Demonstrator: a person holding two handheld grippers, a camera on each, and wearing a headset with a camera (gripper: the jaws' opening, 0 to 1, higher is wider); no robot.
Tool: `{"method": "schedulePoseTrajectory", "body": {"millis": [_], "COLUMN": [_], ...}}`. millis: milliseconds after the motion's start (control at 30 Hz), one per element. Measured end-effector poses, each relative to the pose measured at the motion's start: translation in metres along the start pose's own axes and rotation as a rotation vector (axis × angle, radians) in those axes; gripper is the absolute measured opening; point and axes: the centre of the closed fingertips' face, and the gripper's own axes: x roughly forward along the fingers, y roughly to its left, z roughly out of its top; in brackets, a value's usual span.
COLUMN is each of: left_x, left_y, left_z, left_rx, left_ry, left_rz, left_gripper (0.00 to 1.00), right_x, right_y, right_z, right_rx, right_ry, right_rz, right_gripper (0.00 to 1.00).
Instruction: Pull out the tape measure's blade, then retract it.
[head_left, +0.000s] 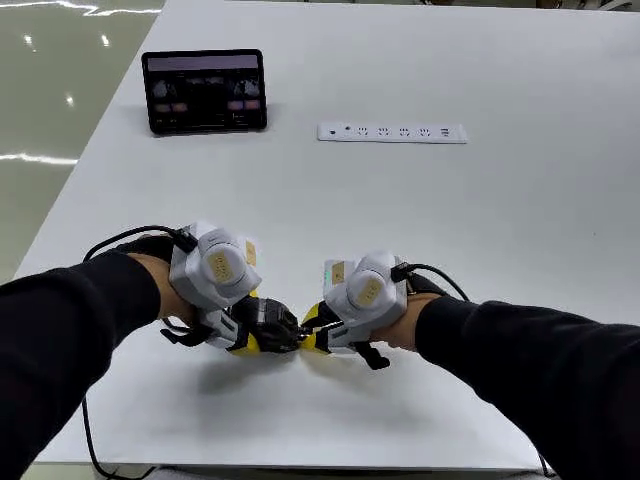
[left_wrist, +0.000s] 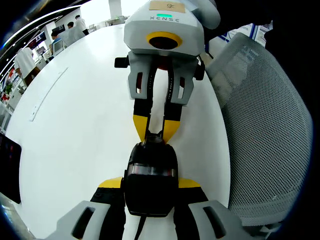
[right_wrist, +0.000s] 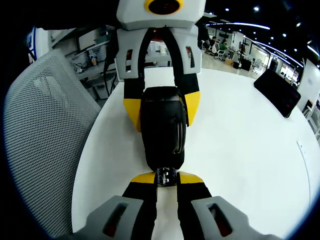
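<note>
A black tape measure (head_left: 274, 326) hangs just above the white table (head_left: 450, 220), near its front edge. My left gripper (head_left: 258, 337) is shut on its case, yellow fingertips clamping both sides, as the left gripper view shows (left_wrist: 150, 172). My right gripper (head_left: 311, 335) faces it tip to tip and is shut on the metal hook (right_wrist: 165, 174) at the blade's end. In the right gripper view the case (right_wrist: 162, 125) sits right in front of my jaws. Almost no blade shows between case and hook.
A dark tablet (head_left: 204, 90) stands at the back left and a white power strip (head_left: 392, 132) lies at the back centre. A grey mesh chair (left_wrist: 270, 125) is beside the table's near edge. Black cables trail from both grippers.
</note>
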Motion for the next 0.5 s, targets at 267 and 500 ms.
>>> {"method": "schedulePoseTrajectory", "body": {"millis": [267,500], "left_x": [-0.0006,-0.0006], "left_y": [-0.0007,0.0], "left_z": [0.0005,0.0004], "left_rx": [0.001,-0.023], "left_ry": [-0.004,-0.016], "left_rz": [-0.004,0.01], "left_gripper": [0.33,0.33], "right_x": [-0.0032,-0.0092], "right_y": [0.0011,-0.0012], "right_z": [-0.004,-0.0101], "right_rx": [-0.003,0.0], "right_ry": [0.014,0.026], "right_rz": [-0.002,-0.009], "right_gripper": [0.09,0.09]}}
